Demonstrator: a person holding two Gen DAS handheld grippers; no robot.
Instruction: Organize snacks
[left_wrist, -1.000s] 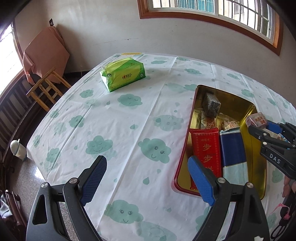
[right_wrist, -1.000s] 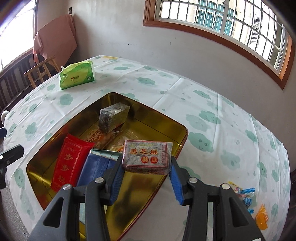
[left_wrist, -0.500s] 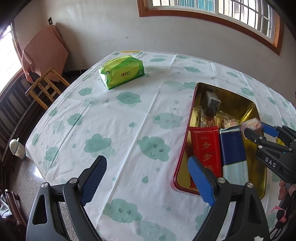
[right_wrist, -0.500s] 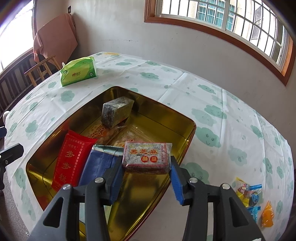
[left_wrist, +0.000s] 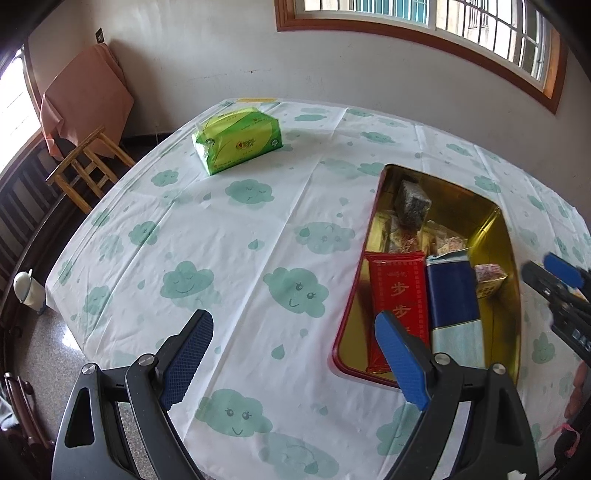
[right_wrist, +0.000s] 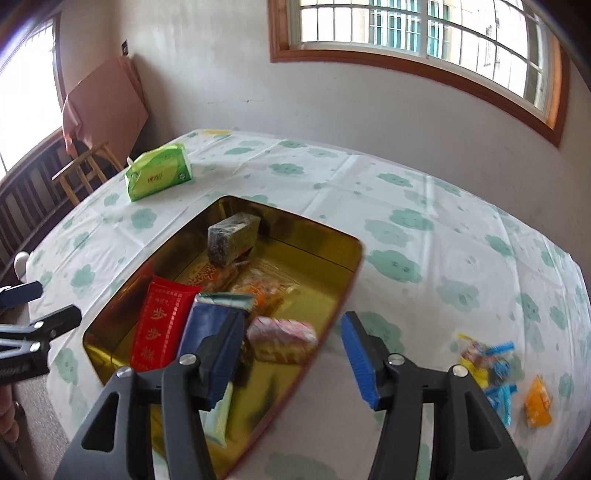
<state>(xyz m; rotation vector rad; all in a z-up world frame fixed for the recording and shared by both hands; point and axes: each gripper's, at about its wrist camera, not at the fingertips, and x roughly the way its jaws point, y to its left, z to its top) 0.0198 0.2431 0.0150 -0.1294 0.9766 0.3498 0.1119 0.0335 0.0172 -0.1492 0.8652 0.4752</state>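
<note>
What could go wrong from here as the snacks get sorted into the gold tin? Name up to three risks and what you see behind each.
1. The right tongs have just been opening; the pink snack block lies loose in the tin, tilted, and could tip over.
2. The small sweets lie near the table edge; a careless reach might knock them off.
3. The left tongs hang open close to the tin's rim and could bump it.

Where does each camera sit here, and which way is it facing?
Left wrist: on the left gripper, angled down over the cloud-print tablecloth toward the green tissue pack; its open blue-padded fingers show, the right gripper at the right edge.
Right wrist: on the right gripper, angled down over the gold rectangular tin; its jaws, just opened, stand clear of the pink wrapped snack block lying in the tin; loose small snack packets lie to the right.
Shared: tin, tissue pack, red snack pouch, wooden stool.
</note>
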